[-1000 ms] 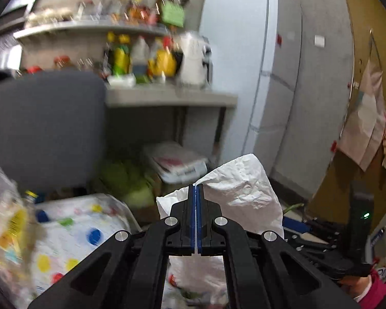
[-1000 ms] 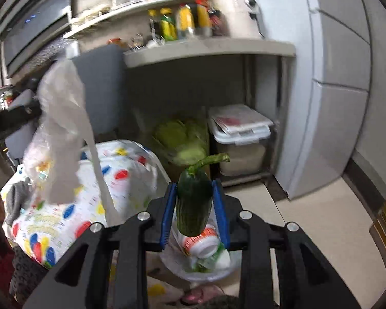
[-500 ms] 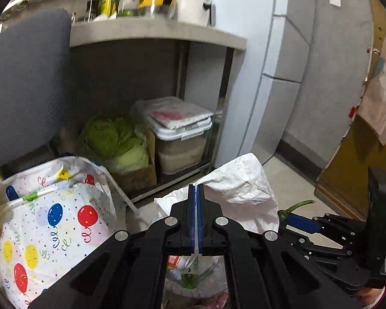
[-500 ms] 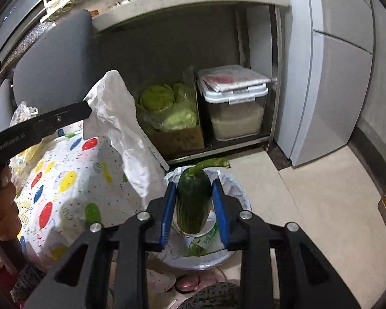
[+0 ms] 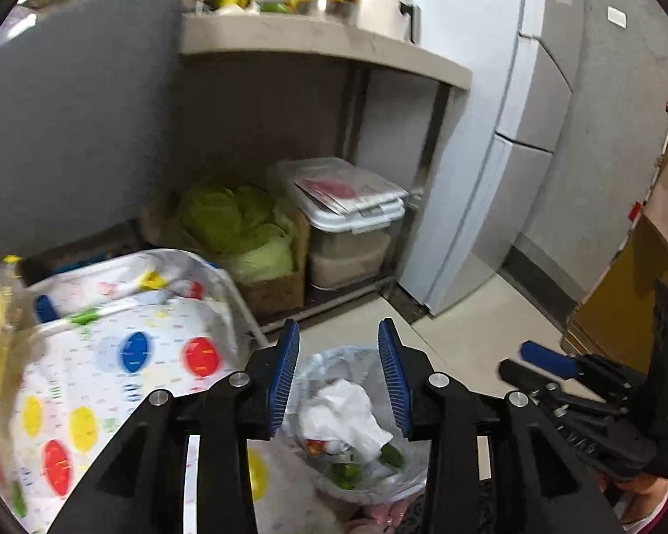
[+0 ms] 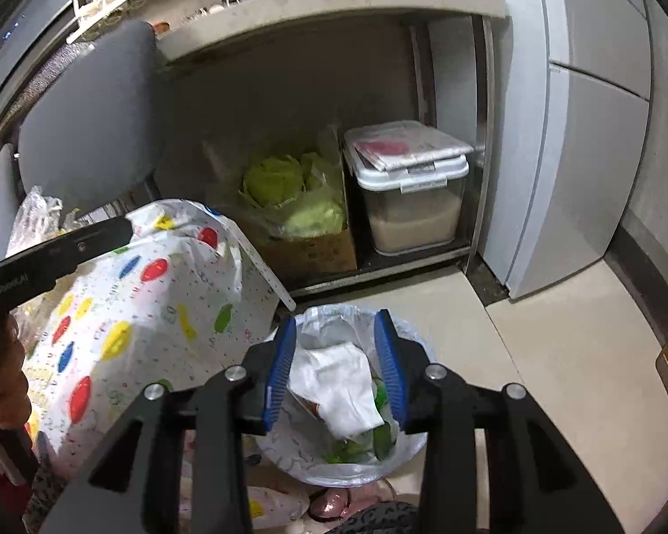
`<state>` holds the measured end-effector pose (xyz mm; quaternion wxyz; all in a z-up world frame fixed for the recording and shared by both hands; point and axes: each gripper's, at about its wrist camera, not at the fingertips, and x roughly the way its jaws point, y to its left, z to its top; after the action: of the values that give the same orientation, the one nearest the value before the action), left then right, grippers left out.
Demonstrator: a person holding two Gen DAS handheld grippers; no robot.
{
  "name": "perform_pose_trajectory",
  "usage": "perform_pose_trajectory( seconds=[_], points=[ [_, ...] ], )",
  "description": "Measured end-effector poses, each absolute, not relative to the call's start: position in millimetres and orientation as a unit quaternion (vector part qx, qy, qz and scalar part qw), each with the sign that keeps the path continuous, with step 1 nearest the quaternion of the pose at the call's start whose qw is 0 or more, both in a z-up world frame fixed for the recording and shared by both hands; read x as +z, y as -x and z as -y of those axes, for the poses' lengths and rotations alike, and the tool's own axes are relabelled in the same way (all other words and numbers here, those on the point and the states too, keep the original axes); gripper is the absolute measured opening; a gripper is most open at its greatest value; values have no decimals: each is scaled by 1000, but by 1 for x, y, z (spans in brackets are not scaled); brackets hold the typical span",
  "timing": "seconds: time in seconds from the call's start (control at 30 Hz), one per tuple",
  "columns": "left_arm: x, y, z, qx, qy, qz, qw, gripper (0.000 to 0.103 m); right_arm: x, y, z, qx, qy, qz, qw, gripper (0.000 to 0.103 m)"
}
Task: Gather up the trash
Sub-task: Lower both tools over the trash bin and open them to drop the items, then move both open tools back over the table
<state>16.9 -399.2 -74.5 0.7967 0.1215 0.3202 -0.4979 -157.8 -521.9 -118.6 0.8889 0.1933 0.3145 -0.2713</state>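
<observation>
Both grippers released. My left gripper has just been opening, nothing between its blue pads; the crumpled white paper wad lies below it, inside the clear plastic-lined trash bin on the floor. My right gripper has also just been opening, jaws empty; same paper directly under it, with the dark green cucumber at the bin's right side, near green scraps. Bin stands just beside the white balloon-print bag. Behind: cardboard box of cabbage and lidded clear container under the shelf.
</observation>
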Motion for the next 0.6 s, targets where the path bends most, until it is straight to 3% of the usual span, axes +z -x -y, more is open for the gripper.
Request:
perform_pose_trajectory(
  seconds=[0.33, 0.6],
  points=[
    [-54, -24, 272, -384, -112, -304, 864, 39, -75, 150, 447, -218, -153, -284, 921, 36],
    [-64, -35, 136, -236, -106, -317, 912, 39, -65, 89, 362, -108, -112, -298, 942, 36]
  ],
)
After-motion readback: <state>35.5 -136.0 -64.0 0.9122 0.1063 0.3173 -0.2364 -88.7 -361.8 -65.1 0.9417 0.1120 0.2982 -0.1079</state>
